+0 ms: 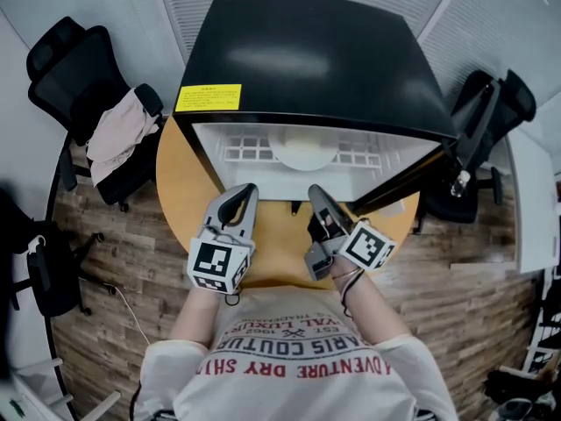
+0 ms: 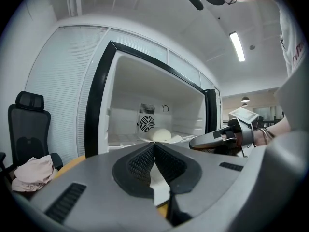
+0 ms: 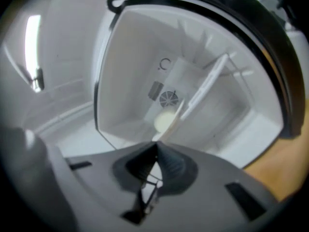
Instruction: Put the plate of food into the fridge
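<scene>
Closest in the head view is the person's white T-shirt with red lettering [image 1: 298, 367], and just ahead of it both hands hold grey two-jaw tools over the round tan wooden table [image 1: 180, 191]. The left gripper [image 1: 249, 188] points at the fridge with its jaws pressed together, nothing between them. The right gripper [image 1: 314, 190], rolled to one side, also has its jaws pressed together and empty. Beyond their tips, the small black fridge with a white interior [image 1: 307, 60] stands on the table, its door [image 1: 405, 182] swung open to the right and a yellow label [image 1: 208, 97] on its top. The round white plate carrying a pale domed piece of food [image 1: 304, 152] lies inside on the white wire shelf [image 1: 245, 152], well apart from both grippers. Farther left, a pinkish cloth [image 1: 118, 134] is draped over a black office chair [image 1: 66, 68].
</scene>
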`<act>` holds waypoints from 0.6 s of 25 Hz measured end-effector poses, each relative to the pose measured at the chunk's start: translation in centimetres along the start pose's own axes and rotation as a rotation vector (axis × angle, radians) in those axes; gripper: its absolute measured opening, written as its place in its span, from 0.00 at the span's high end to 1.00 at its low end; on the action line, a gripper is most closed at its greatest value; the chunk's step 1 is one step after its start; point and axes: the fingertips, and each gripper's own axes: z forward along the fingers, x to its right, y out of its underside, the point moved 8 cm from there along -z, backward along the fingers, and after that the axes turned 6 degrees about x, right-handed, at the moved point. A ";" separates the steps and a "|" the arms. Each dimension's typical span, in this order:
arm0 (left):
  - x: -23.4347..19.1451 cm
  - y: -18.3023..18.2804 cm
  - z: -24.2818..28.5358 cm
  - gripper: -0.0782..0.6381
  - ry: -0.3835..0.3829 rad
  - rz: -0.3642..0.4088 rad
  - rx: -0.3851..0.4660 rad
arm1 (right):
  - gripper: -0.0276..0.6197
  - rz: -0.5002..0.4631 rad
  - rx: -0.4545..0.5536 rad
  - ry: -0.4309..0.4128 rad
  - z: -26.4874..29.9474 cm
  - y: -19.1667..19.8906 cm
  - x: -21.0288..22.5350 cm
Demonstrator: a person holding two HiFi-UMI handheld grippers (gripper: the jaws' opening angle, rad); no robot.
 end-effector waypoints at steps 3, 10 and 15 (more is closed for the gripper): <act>0.1 -0.1 -0.2 0.85 0.002 0.005 0.000 | 0.91 -0.211 -0.014 0.049 -0.7 -0.6 -0.8; 0.0 -0.4 -0.4 0.85 0.006 0.028 0.010 | 0.91 -0.843 -0.007 0.062 -1.5 -1.0 -4.3; 0.4 -0.9 -0.4 0.85 0.029 0.063 0.032 | 0.91 -0.980 0.037 0.033 -1.8 -0.8 -4.9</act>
